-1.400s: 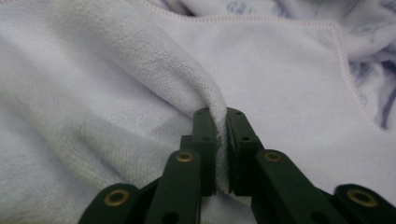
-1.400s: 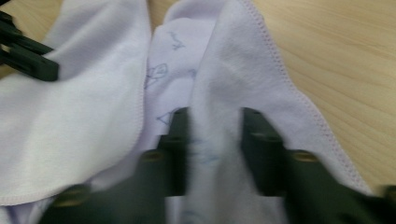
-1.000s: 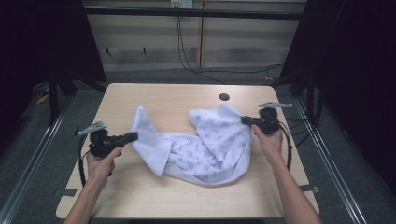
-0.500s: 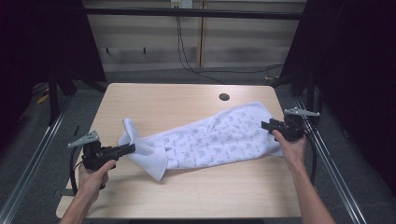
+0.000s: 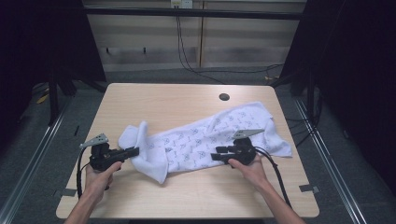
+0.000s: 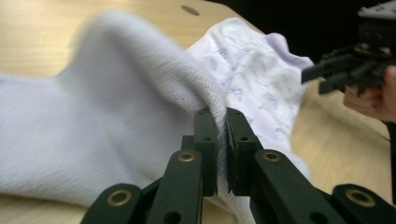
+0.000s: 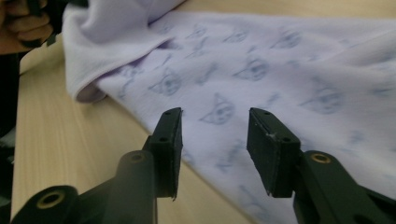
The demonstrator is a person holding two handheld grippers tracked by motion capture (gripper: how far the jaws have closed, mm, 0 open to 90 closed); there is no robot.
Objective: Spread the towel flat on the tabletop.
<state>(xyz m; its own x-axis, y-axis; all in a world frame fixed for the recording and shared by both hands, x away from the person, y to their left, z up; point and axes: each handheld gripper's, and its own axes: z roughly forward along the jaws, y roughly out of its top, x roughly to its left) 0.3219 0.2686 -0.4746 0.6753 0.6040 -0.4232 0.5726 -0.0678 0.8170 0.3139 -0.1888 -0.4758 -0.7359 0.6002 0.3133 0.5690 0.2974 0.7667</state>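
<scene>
**Left claw pinches the towel; right claw gapes over it**

The left gripper has its jaws pressed together on a raised fold of the white towel, the plush edge bunching over the jaw tips. The right gripper stands wide apart above the towel's near edge, nothing between its pads, the cat-face print visible through the gap.

The left gripper view shows the plain, unprinted side of the fold; the right gripper view shows the printed face and a rolled hem. The high view shows the whole towel on the wooden table, its long axis running diagonally from the left gripper up toward the table's far right corner, past the right gripper and just below the dark round hole.
</scene>
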